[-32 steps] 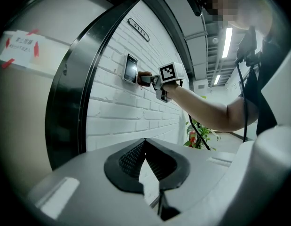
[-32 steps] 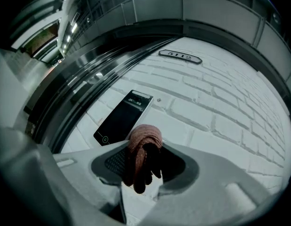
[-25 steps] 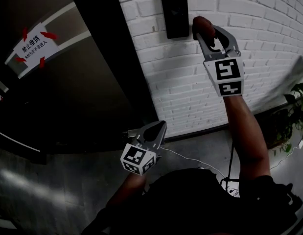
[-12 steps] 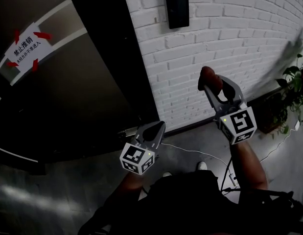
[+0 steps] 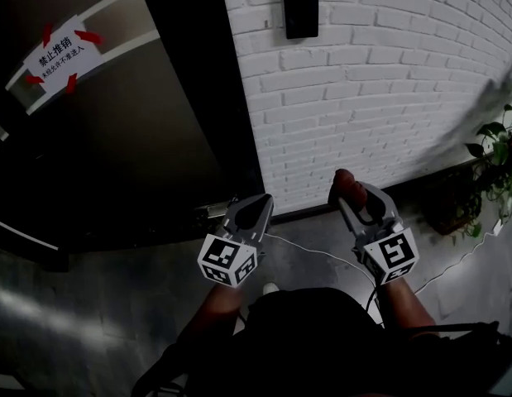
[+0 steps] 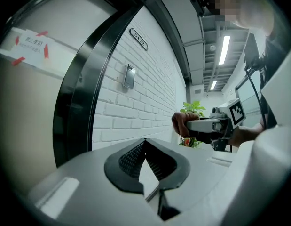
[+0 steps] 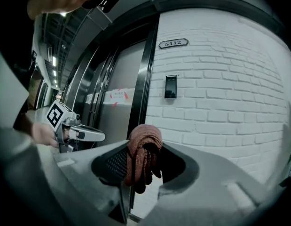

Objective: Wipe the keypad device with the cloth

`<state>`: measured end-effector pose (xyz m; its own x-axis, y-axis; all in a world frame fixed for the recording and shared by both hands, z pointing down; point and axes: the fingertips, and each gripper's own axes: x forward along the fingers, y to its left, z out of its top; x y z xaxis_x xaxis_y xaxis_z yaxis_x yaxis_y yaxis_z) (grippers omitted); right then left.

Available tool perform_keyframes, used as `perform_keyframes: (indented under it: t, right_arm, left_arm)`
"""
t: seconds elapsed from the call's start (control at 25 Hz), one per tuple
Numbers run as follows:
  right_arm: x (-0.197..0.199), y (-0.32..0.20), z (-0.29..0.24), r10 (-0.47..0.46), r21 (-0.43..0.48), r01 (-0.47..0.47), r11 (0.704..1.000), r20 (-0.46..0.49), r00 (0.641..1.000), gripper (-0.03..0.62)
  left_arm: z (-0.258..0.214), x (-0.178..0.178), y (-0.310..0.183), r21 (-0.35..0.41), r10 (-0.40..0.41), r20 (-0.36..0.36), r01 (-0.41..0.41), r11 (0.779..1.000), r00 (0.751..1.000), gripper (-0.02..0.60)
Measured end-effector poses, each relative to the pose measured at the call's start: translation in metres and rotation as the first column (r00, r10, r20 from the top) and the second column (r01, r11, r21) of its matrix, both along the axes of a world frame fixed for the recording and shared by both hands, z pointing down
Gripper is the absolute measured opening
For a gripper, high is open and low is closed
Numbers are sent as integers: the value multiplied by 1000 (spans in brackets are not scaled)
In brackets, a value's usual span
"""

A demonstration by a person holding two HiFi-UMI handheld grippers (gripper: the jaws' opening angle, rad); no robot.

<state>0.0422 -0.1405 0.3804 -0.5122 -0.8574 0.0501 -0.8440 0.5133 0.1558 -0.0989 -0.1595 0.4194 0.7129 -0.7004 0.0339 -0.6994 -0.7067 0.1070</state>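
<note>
Both grippers low before torso, side by side, apart, jaws pointing forward. Left gripper: jaws together, nothing between. Right gripper: jaws clamped on cloth, wad bulging past tips. Forearms bent, bare.

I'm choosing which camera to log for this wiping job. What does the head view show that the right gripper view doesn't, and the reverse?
Head view only: the white cable lying on the floor.

Right gripper view only: the number plate high on the brick wall, and the ceiling lights.

Both: the keypad device on the wall, the cloth clamped in the right gripper, the empty, shut left gripper, and the taped door sign.
</note>
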Motion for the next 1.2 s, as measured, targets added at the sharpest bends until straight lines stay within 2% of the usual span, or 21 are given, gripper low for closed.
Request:
perform_keyframes:
  t: [0.24, 0.44, 0.8, 1.2]
  right_arm:
    - [35, 35, 10, -33, -32, 33, 999, 3, 999, 144]
    - [55, 66, 14, -62, -34, 63, 997, 22, 998, 144]
    - [63, 87, 14, -100, -8, 100, 995, 29, 995, 144]
    - [69, 87, 11, -100, 7, 100, 995, 28, 995, 141]
  left_arm:
    - [0, 30, 31, -1, -70, -10, 70, 998, 998, 17]
    - [6, 52, 58, -11, -94, 9, 94, 996, 996, 17]
    - [0, 69, 89, 10, -113, 34, 113, 994, 993, 17]
    - [-9, 75, 90, 30, -118, 47, 117, 993, 992, 17]
